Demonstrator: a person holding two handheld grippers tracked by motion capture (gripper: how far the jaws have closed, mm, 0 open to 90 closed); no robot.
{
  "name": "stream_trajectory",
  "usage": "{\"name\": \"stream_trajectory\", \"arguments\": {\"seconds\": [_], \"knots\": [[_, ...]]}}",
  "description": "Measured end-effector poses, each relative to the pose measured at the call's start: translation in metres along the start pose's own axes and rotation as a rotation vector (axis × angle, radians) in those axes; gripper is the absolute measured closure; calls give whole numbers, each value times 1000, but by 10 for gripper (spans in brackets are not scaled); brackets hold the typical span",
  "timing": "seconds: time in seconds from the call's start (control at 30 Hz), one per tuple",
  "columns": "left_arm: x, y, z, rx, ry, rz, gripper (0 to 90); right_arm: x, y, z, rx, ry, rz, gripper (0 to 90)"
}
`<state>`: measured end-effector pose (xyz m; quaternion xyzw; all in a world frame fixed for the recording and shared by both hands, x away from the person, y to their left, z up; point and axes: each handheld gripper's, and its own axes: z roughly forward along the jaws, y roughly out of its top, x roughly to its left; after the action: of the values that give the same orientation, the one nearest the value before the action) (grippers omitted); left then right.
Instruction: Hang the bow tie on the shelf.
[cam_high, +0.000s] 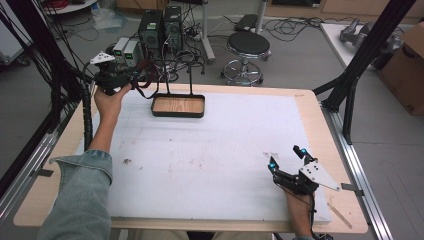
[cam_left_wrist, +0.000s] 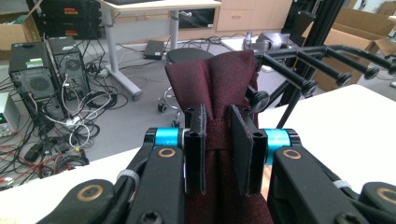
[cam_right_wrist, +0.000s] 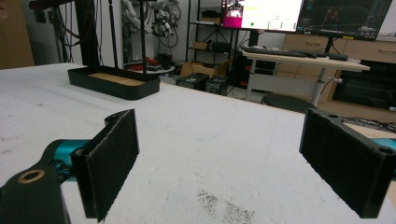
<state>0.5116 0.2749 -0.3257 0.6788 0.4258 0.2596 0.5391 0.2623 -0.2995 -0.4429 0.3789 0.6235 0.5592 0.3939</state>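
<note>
A dark red cloth (cam_left_wrist: 212, 79) stands bunched between the pads of my left gripper (cam_left_wrist: 219, 116), which is shut on it. In the high view my left gripper (cam_high: 134, 77) is held above the table's back left corner, and the cloth (cam_high: 148, 82) hangs from it beside a black rack (cam_high: 191, 80). The rack rises from a black tray with a wooden floor (cam_high: 178, 114). Its black pegs (cam_left_wrist: 303, 60) jut out just right of the cloth. My right gripper (cam_high: 285, 157) rests at the front right, open, with nothing between its pads (cam_right_wrist: 112, 158).
A white foam mat (cam_high: 210, 150) covers most of the wooden table. Behind the table are computer towers (cam_high: 160, 27), loose cables and a round stool (cam_high: 248, 45). A cardboard box (cam_high: 407, 65) stands at the far right. The tray (cam_right_wrist: 112, 81) lies far ahead of the right gripper.
</note>
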Motion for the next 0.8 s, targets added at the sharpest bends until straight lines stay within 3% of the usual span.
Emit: {"name": "stream_trajectory", "arguments": {"seconds": [0.3, 0.6, 0.8], "knots": [[5, -14, 2, 21, 4, -27, 747, 1, 0, 0, 4, 1, -4, 111], [3, -24, 8, 58, 16, -10, 750, 1, 0, 0, 2, 3, -7, 111], [3, -25, 8, 54, 16, -10, 740, 1, 0, 0, 1, 3, -4, 111]]}}
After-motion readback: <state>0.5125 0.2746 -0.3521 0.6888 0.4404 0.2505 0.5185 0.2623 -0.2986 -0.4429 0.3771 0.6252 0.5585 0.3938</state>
